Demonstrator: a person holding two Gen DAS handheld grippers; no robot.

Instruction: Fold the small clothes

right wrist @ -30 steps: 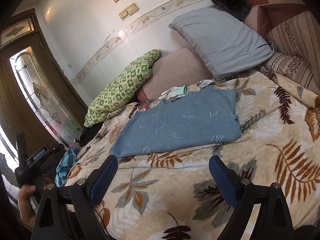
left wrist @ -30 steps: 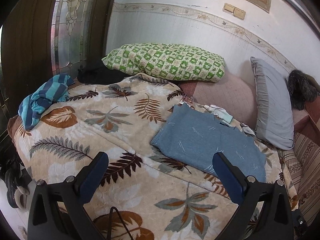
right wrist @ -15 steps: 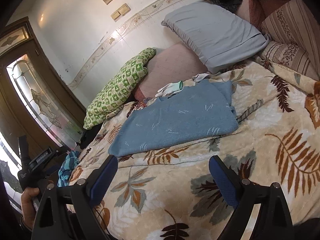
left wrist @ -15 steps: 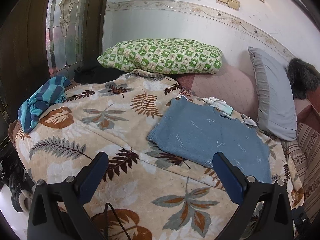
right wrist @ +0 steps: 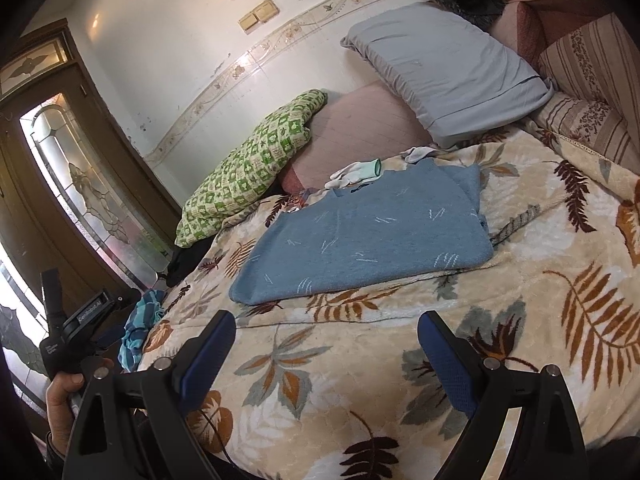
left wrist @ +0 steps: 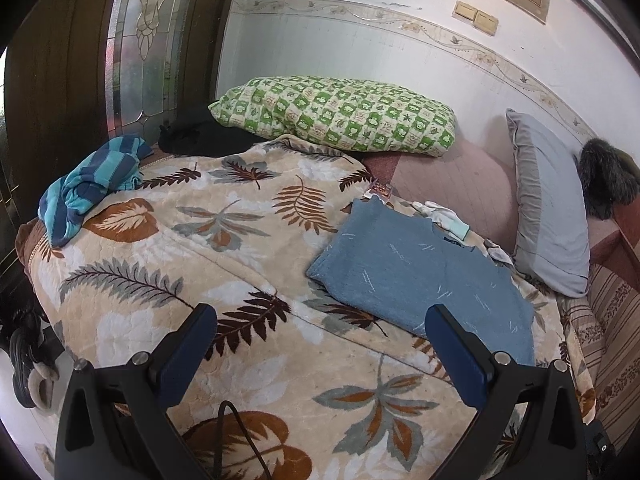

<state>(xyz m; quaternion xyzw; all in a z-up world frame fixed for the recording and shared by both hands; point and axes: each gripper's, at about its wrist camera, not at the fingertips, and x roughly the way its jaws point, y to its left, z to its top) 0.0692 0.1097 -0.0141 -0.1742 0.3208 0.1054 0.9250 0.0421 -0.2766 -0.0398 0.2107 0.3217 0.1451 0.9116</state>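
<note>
The blue sweater (left wrist: 420, 276) lies folded flat on the leaf-pattern blanket (left wrist: 224, 248), ahead of both tools. The left tool (left wrist: 320, 344) and the right tool (right wrist: 326, 350) stand wide open, holding nothing.

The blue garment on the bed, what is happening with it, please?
A person holds a gripper in each hand above a leaf-patterned blanket. The left gripper and the right gripper are both open and hold nothing. The light blue knitted garment lies flat on the blanket, already partly folded, and neither gripper touches it. A striped teal cloth lies bunched at the far left edge.
</note>
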